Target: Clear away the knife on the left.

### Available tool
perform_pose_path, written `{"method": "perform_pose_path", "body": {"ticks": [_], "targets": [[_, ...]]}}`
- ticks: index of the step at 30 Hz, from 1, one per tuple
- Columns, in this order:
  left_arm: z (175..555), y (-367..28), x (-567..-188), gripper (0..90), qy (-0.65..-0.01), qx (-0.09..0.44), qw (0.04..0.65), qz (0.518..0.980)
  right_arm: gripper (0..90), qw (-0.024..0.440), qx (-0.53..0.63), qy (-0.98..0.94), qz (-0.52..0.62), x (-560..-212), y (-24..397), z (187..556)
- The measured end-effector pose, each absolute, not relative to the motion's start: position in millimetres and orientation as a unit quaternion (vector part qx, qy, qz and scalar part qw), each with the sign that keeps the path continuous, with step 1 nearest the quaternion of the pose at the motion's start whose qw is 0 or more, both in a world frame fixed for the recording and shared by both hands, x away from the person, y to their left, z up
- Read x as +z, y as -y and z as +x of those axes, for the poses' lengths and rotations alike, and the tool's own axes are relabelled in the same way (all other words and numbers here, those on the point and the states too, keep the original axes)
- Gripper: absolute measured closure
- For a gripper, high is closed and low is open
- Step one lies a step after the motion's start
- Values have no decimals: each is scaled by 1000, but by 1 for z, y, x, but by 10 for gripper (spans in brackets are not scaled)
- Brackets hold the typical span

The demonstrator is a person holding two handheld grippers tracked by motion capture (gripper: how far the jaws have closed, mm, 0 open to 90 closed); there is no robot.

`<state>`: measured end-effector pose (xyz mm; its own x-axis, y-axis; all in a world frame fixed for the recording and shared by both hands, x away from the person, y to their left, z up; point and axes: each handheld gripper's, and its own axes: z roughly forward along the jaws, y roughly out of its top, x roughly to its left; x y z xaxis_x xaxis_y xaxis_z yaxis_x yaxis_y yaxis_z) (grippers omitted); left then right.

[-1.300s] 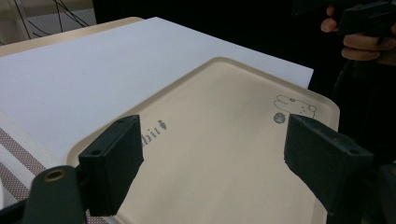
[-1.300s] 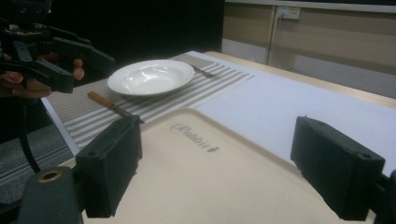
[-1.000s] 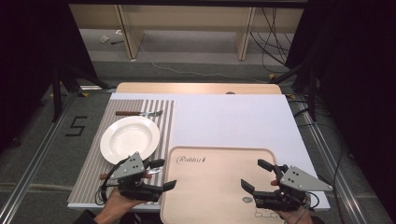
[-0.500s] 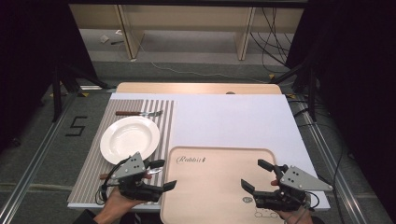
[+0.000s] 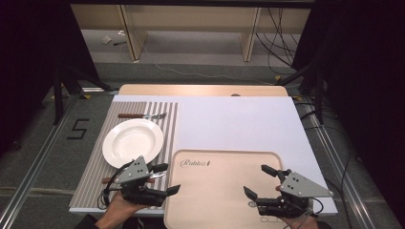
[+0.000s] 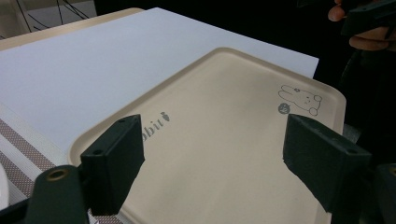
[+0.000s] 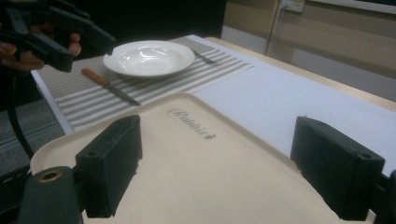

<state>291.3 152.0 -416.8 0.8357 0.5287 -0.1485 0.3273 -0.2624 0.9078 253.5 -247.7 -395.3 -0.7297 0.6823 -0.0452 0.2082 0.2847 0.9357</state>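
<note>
Two grippers are hovering over the beige tray (image 5: 219,191): left gripper (image 5: 165,179) and right gripper (image 5: 261,181), both gaping wide, seemingly touching nothing.

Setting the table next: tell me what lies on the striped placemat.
On the striped placemat lie a white plate, a fork beyond it and a knife nearer. The left gripper covers part of the knife from above.

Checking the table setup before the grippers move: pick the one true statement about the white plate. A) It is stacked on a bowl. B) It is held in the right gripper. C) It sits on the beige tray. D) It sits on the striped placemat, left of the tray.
D: the white plate rests on the striped placemat, left of the beige tray, and no gripper touches it.
</note>
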Motion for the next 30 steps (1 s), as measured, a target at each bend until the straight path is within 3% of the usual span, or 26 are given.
{"method": "perform_pose_path", "body": {"ticks": [13,30], "targets": [[291,-154,-415,208,-274,99,544,787,175,225,517,-779,274,-396,243,252],[303,-189,-403,208,-328,141,565,743,175,226,524,-773,277,-395,245,251]]}}
